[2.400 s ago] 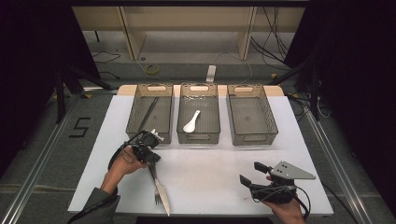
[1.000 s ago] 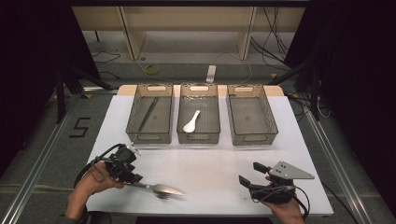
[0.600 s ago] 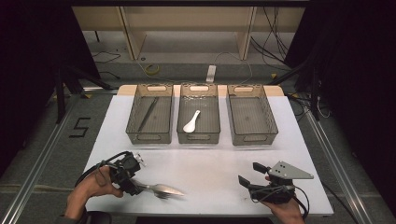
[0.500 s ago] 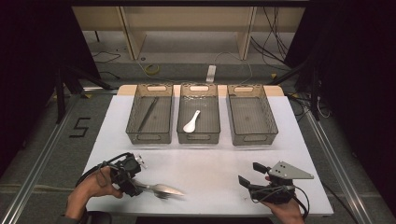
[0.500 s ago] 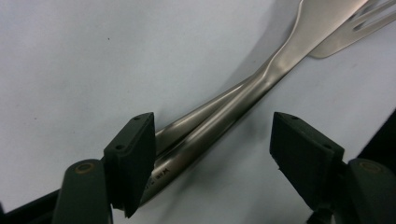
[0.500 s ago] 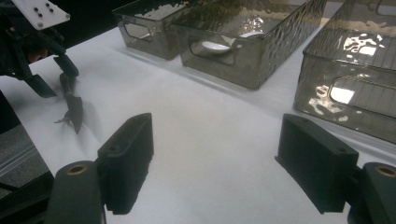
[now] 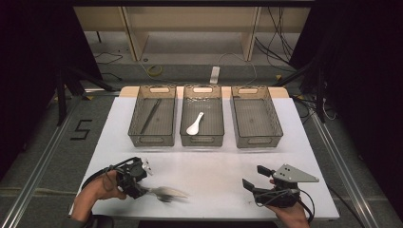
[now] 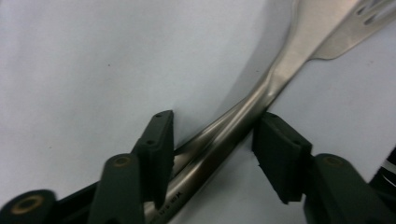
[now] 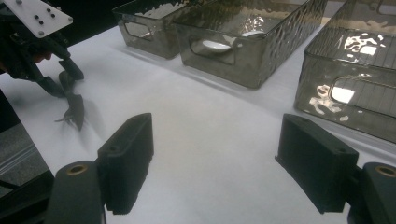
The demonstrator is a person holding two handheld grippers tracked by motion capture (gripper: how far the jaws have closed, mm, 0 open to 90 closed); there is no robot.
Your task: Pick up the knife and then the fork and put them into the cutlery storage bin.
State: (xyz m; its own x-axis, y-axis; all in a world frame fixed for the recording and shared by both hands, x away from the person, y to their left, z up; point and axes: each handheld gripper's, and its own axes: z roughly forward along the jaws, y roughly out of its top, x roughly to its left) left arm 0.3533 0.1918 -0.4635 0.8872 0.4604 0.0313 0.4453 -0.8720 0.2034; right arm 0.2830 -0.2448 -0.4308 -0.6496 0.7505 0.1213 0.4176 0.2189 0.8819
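While its jaws have just been closing, left claw (image 8: 212, 149) straddles slotted spatula (image 8: 261, 88) handle (one pad touching) | right claw (image 9: 215, 163) gapes empty over table (image 9: 205, 135).

Glossy metal fork (image 8: 261, 93), matt white table (image 7: 214, 166)

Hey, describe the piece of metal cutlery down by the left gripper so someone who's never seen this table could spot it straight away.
On the white table, look at the near left corner, in front of the three clear bins. Between the jaws of the left gripper lies a metal slotted server, handle toward the gripper. It is shiny steel and outside the bins, unlike the white spoon in the middle bin.
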